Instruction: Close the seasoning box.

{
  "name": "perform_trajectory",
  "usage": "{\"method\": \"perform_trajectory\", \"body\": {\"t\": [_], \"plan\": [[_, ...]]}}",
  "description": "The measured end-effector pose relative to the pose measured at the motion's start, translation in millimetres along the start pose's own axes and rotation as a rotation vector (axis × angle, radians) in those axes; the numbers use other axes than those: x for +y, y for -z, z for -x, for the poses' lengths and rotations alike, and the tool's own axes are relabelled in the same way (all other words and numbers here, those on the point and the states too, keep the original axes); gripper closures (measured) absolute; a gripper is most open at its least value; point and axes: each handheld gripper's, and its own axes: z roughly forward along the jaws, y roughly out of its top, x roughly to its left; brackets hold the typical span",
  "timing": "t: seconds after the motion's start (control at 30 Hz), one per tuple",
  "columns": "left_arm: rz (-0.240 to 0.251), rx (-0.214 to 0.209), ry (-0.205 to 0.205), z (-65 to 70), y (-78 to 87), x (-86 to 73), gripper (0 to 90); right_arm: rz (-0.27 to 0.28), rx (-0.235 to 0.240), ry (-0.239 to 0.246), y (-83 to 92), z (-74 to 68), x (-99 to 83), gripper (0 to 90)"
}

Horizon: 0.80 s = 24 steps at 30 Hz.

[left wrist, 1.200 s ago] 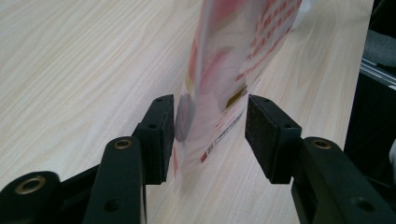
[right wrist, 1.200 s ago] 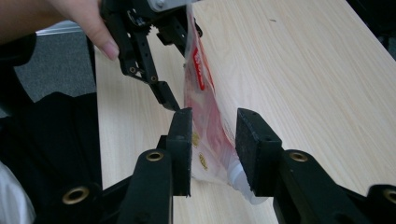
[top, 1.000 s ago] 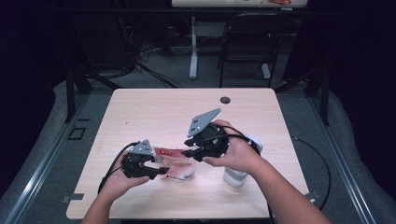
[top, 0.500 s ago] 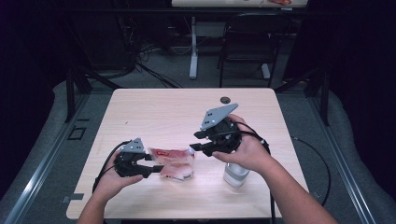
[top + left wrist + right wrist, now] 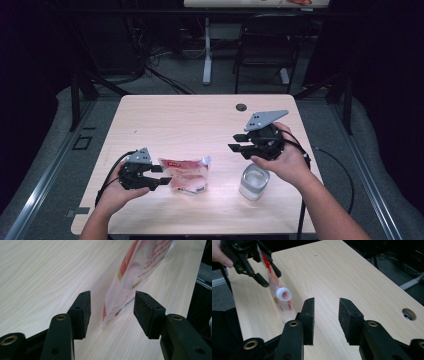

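Pouch [image 5: 184, 173], red and white with a white spout [image 5: 283, 294], lies on the wooden table [image 5: 190, 120] near its front left part. The left gripper [image 5: 156, 176] has its jaws spread wide around the pouch's end, pads [image 5: 82, 312] not touching it. The right gripper [image 5: 236, 142] hovers with jaws parted and empty above a clear cup [image 5: 253, 182].

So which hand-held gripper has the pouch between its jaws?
The left hand-held gripper. Its open jaws sit on either side of the red-and-white pouch. The right hand-held gripper hangs above the table with nothing between its jaws.
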Motion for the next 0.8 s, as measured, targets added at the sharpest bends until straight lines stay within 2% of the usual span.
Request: {"method": "perform_trajectory", "body": {"t": [0.47, 0.8], "plan": [[0.017, -0.004, 0.009, -0.9, 4.6, -1.4, 48.5, 0.001, -0.070, -0.059, 9.3, 18.7, -18.4, 67.2], [0.016, 0.019, 0.012, -2.7, 8.7, -2.8, 48.5, 0.014, -0.130, -0.115, 15.5, 30.4, -40.2, 67.0]]}}
